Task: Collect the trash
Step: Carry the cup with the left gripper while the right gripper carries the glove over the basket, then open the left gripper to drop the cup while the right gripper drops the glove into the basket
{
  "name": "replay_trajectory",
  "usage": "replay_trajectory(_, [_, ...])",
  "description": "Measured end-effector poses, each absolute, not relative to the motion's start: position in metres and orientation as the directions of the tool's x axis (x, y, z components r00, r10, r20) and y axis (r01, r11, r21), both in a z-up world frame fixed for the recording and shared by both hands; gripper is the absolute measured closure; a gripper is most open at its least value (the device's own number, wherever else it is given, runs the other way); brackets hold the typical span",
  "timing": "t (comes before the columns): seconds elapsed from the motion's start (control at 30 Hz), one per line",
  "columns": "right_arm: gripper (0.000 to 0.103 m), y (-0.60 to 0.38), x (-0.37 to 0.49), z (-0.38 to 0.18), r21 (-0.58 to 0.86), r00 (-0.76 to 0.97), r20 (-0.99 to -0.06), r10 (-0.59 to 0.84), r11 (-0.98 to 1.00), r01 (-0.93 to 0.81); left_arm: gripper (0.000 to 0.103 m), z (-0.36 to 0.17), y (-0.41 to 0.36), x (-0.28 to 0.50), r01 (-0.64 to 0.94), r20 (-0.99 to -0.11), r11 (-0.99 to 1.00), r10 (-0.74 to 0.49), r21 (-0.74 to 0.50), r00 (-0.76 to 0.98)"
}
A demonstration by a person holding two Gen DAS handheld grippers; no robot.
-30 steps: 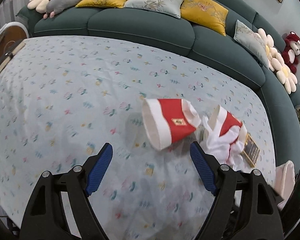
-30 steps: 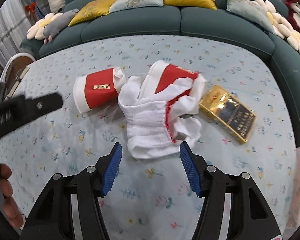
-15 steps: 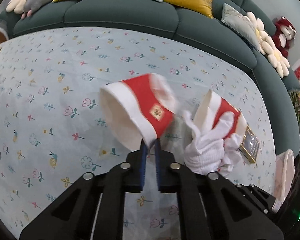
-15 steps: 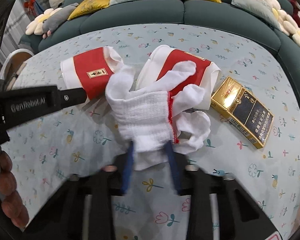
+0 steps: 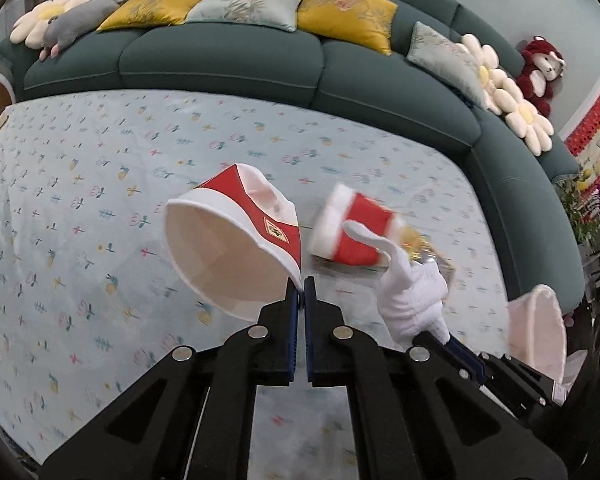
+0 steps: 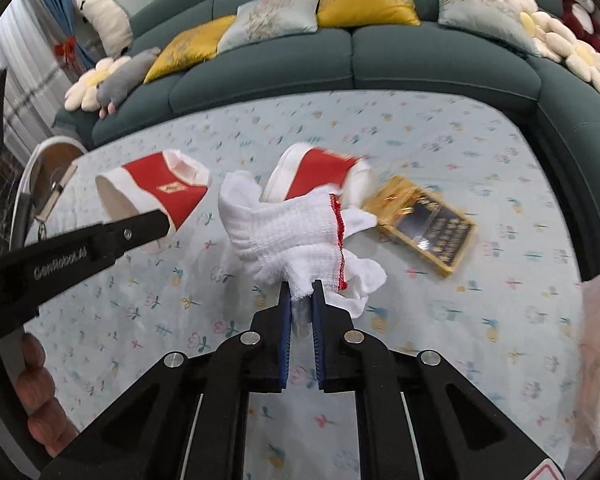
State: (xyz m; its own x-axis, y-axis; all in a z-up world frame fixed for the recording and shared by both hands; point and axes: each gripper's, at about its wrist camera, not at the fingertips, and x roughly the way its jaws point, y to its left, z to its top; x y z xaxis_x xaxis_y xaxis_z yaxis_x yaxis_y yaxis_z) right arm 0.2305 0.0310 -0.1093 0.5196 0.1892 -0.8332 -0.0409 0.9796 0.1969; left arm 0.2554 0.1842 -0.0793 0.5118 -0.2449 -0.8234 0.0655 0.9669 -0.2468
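Note:
My left gripper [image 5: 302, 286] is shut on the rim of a red and white paper cup [image 5: 236, 240] and holds it above the table; the cup also shows in the right wrist view [image 6: 156, 194]. My right gripper [image 6: 300, 294] is shut on a white knit glove [image 6: 288, 236] with a red cuff edge, lifted off the table; the glove shows in the left wrist view [image 5: 410, 292]. A second red and white cup [image 6: 320, 174] lies on its side on the table behind the glove. A gold and black box [image 6: 424, 226] lies to its right.
The table has a pale blue flowered cloth [image 6: 460, 152]. A dark green sofa [image 5: 220, 56] with cushions curves round its far and right sides. A pale bag [image 5: 536, 332] stands at the right edge. A round wooden object [image 6: 40, 176] sits at the left.
Both grippers closed from open. The left one took the cup's rim and lifted it. The right one took the glove and raised it off the second cup.

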Motion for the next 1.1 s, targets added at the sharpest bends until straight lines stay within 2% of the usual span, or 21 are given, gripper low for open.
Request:
replay_trajectory(0.57, [0.093,-0.119,0.142,-0.019,0.205,0.689,-0.722,0.054,0.969,0.139,0.1,-0.016,0.033,0.172,0.285,-0.768,0.917,-0.392,-0.281,0.505])
replay_trajectory(1.1, [0.093,-0.252,0.064,-0.014,0.222,0.71,-0.698,-0.092,0.915,0.336,0.1,-0.007,-0.103,0.124,0.493,-0.773,0.827,-0.491,-0.27,0.401])
